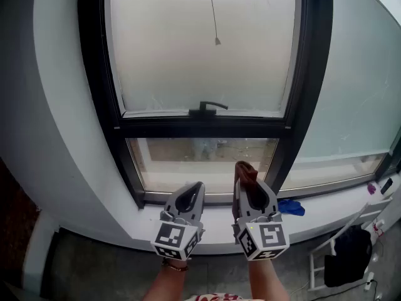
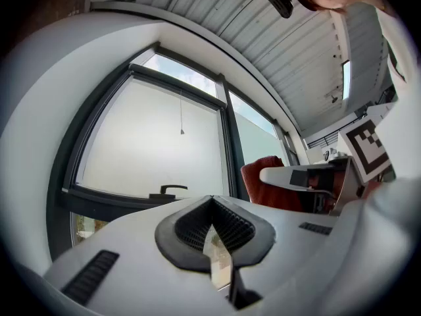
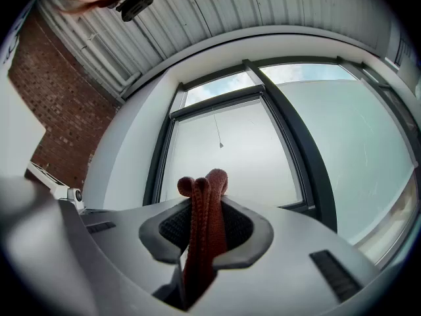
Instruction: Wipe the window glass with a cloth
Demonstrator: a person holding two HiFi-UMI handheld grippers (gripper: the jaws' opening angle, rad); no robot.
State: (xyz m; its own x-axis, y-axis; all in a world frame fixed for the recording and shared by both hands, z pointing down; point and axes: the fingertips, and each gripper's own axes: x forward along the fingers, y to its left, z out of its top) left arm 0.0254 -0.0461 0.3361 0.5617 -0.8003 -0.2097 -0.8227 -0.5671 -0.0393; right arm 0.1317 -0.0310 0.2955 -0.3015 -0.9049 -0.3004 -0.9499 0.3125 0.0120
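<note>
A dark-framed window [image 1: 200, 55] with frosted upper glass fills the wall ahead; a black handle [image 1: 208, 107] sits on its lower rail, and a clear lower pane [image 1: 203, 165] lies beneath. My right gripper [image 1: 247, 182] is shut on a folded brown knitted cloth [image 1: 245, 172], which sticks up past the jaws [image 3: 202, 191] and hangs just in front of the lower pane. My left gripper [image 1: 190, 196] hovers beside it, jaws shut with nothing between them [image 2: 212, 224]. The cloth also shows red-brown at the right of the left gripper view [image 2: 270, 183].
A white sill [image 1: 313, 213] runs below the window, with a blue item [image 1: 292, 207] lying on it right of the grippers. A second large pane [image 1: 360, 86] stands to the right. A pull cord [image 1: 215, 17] hangs in front of the upper glass. Dark bag and white chair [image 1: 348, 249] at lower right.
</note>
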